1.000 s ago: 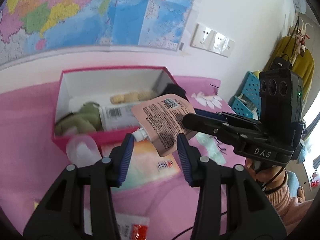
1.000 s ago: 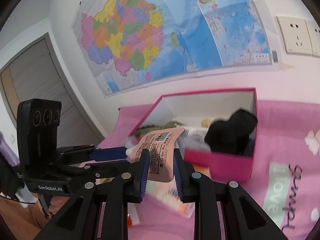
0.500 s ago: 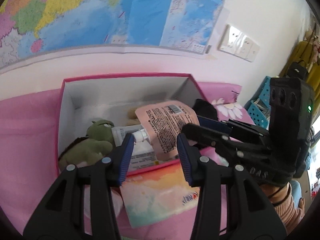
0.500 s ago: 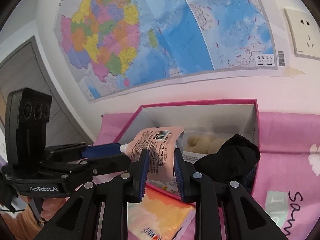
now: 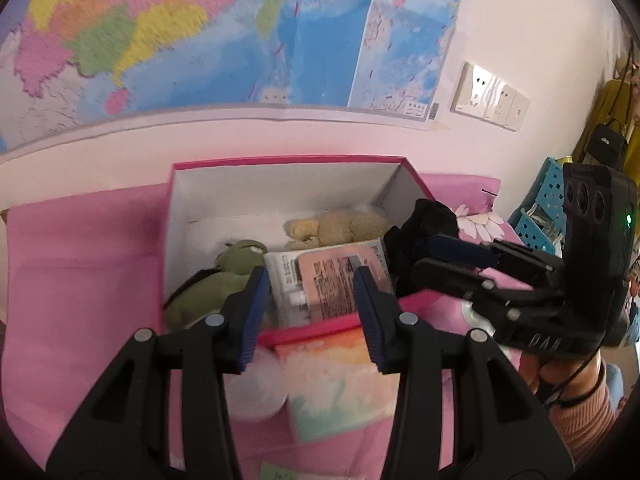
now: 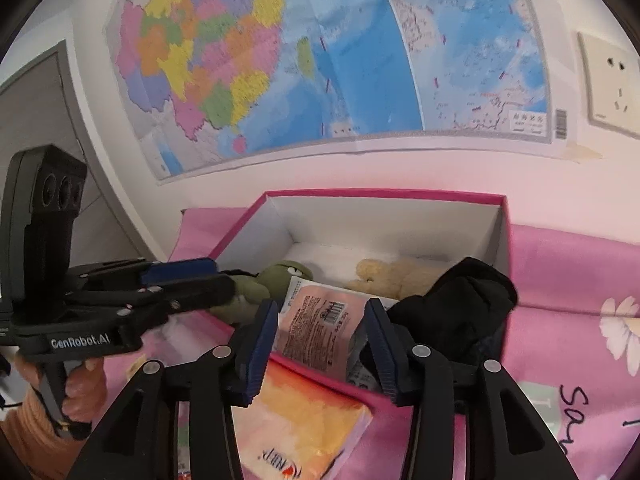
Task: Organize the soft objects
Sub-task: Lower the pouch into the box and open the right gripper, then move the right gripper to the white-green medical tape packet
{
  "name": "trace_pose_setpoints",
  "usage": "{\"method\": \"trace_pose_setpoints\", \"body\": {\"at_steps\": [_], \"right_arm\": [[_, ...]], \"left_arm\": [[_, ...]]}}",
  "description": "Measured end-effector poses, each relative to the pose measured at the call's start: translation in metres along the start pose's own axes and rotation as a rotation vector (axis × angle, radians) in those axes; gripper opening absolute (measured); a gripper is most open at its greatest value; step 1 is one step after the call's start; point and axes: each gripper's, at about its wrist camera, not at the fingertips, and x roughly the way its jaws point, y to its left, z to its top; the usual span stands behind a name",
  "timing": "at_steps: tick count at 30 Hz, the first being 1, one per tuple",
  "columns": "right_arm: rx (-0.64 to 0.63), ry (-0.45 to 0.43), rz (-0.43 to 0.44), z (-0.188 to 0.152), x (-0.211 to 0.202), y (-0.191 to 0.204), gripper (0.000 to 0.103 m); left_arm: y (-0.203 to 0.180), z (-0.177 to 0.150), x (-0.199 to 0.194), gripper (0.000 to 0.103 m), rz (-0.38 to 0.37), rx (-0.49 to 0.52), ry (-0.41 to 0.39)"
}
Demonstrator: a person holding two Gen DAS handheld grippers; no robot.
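Support surface: pink cloth (image 5: 80, 280), printed with white daisies and dark lettering toward 3 o'clock in the right wrist view. Resting directly on it: open pink box (image 5: 288, 160) at centre; rainbow-coloured packet (image 6: 304, 420) at 6 o'clock, against the box's near wall; translucent bottle (image 5: 260, 392) just beside the packet.

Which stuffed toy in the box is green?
The turtle-like plush at the left end of the pink box. The other stuffed toy, the teddy beside it toward the back wall, is cream-coloured.
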Motion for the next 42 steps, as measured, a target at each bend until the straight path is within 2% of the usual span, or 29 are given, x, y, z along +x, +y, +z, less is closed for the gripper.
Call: {"method": "trace_pose_setpoints", "body": {"at_steps": [4,7,10,17,23,27,32,39,42], "right_arm": [[-0.008,-0.029,0.016,-0.007,-0.022,0.005,0.047],[-0.027,-0.051,0.043,-0.017,-0.040,0.013,0.050],[-0.036,-0.039,0.093,-0.032,-0.050,0.022,0.052],[-0.020,0.106,0.219,-0.085,-0.041,0.045,0.052],[0.015,0.247,0.294,-0.129,-0.017,0.067,0.052],[0.043,0.316,0.324,-0.151,-0.002,0.079,0.052],[0.065,0.347,0.327,-0.159,0.009,0.087,0.052],[0.085,0.333,0.310,-0.158,0.016,0.090,0.053],[0.098,0.317,0.312,-0.157,0.022,0.091,0.053]], "left_arm": [[0.004,-0.013,-0.029,0.047,-0.003,0.021,-0.043],[0.010,-0.030,-0.051,0.051,0.005,0.026,-0.068],[0.016,-0.050,-0.064,0.052,0.013,0.034,-0.061],[0.030,-0.102,-0.060,0.052,0.017,0.001,0.045],[0.036,-0.143,-0.040,0.052,0.015,-0.013,0.168],[0.036,-0.159,-0.032,0.052,-0.004,-0.013,0.218],[0.038,-0.174,-0.022,0.052,-0.029,-0.016,0.269],[0.037,-0.180,-0.026,0.052,-0.130,-0.029,0.286],[0.032,-0.184,-0.028,0.052,-0.142,-0.018,0.288]]}}
